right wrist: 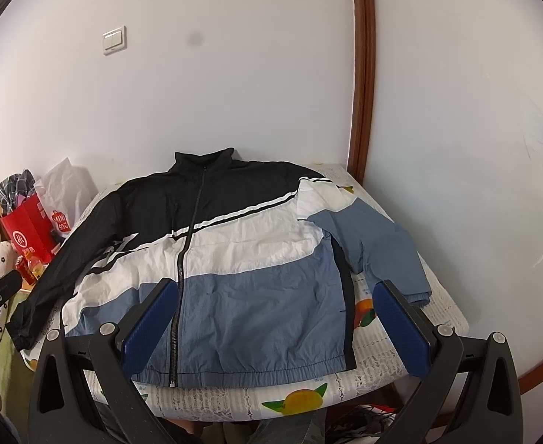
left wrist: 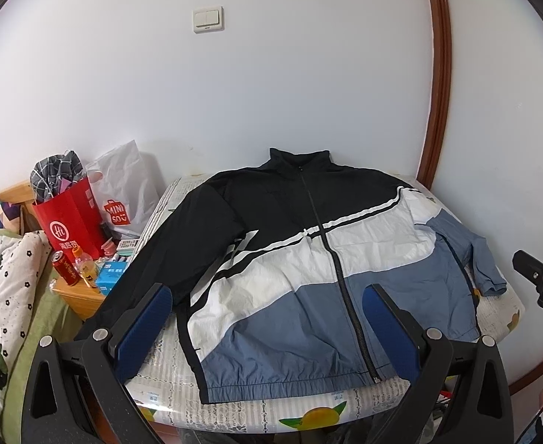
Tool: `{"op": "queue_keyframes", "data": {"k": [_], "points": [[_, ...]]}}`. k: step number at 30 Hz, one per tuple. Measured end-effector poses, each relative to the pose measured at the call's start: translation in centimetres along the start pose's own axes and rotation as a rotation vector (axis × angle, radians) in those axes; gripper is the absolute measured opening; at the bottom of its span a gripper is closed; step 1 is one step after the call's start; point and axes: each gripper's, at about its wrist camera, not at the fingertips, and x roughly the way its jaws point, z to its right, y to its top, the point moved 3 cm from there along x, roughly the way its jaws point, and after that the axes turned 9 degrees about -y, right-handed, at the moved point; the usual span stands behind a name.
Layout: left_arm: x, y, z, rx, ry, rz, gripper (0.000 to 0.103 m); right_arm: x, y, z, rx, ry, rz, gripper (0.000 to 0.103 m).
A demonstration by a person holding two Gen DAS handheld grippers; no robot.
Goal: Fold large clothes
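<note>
Both tools hang above the bench's near edge, holding nothing. Left gripper (left wrist: 267, 318): blue-padded fingers (left wrist: 145, 329) spread wide, over the hem on the black-sleeve side. Right gripper (right wrist: 277, 316): fingers (right wrist: 404, 329) equally wide apart, spanning the blue front panel and the bare cloth just beside it.

Jacket (right wrist: 234, 255) lies face up and zipped on the bench (right wrist: 445, 318), elastic hem at the near edge, collar at the far edge against the wall. Fruit-print cloth covers the bench. Nothing folded yet, by the look of it.

Black sleeve (right wrist: 42, 296) runs down the left side, its cuff drooping past the bench edge. Blue sleeve (right wrist: 378, 255) lies bent on the right, cuff near the right edge.

Beyond the left edge: drink can (left wrist: 64, 268), bottle (left wrist: 86, 270) and red paper bag (left wrist: 71, 222) on a low wooden stand.

Risks, as judgement:
- Fabric looks thin and slick; a shallow pinch could take only the top layer, so the front lifts and the back stays.
- The hanging black cuff could drag the sleeve off the bench when moved.
- A wide sweep leftward could knock the can or bottle.
</note>
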Motion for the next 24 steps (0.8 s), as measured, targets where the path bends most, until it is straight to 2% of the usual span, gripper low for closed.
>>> {"op": "queue_keyframes", "data": {"k": [5, 12, 15, 20, 24], "points": [[0.5, 0.3, -0.4, 0.006, -0.011, -0.004, 0.103, 0.6, 0.5, -0.2, -0.006, -0.003, -0.004, 0.103], [2.0, 0.4, -2.3, -0.048, -0.031, -0.031, 0.103, 2.1, 0.9, -0.7, -0.034, -0.022, -0.015, 0.103], [2.9, 0.3, -3.5, -0.075, -0.036, -0.051, 0.103, 2.9, 0.9, -1.1, -0.028, 0.003, -0.021, 0.103], [4.5, -0.4, -5.8, -0.103, 0.004, -0.058, 0.103, 4.9, 0.7, -2.2, -0.010, 0.064, -0.039, 0.102], [6.3, -1.3, -8.2, -0.132, 0.033, -0.087, 0.103, 6.9, 0.0, -3.5, -0.003, 0.079, -0.071, 0.100]]}}
